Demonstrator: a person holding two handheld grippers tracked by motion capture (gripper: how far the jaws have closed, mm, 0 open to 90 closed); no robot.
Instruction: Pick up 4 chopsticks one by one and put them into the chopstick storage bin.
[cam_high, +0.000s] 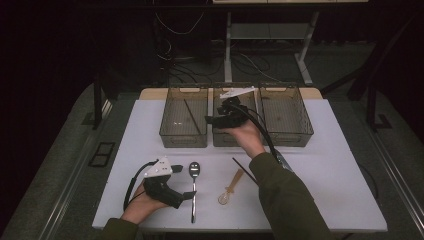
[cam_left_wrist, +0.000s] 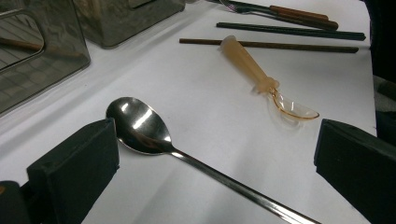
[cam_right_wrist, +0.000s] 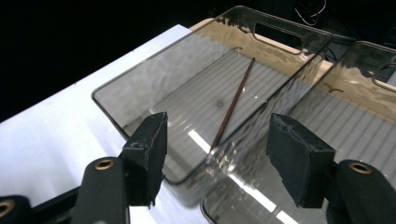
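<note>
- Bins: in the high view three clear bins stand in a row at upper centre of the white table (cam_high: 325, 150); the left bin (cam_high: 184, 122) holds a chopstick (cam_high: 191, 116) lying slantwise.
- Right gripper (cam_high: 216, 119) hangs over the middle bin (cam_high: 235, 134), pointing toward the left of the frame, the hand (cam_high: 245, 134) behind it; I cannot tell from here how its jaws stand.
- Left gripper (cam_high: 186, 194) rests at lower left of the table, its tips just beside the handle of a steel spoon (cam_high: 193, 187).
- Right of the spoon lies an amber spoon (cam_high: 231, 187), and just right of that a dark chopstick (cam_high: 244, 171) partly under the sleeve.
- Left gripper view: jaws spread wide, nothing pinched; the steel spoon (cam_left_wrist: 140, 128) lies between them, its bowl close to the left jaw, handle running to lower right.
- The amber spoon (cam_left_wrist: 261, 79) lies at upper centre, more sticks (cam_left_wrist: 289, 30) above it.
- Right gripper view: jaws spread, nothing between the pads; beyond them the chopstick (cam_right_wrist: 233, 105) lies on the floor of the left bin (cam_right_wrist: 140, 84), at centre frame.
- The middle bin (cam_right_wrist: 336, 121) sits at right.
</note>
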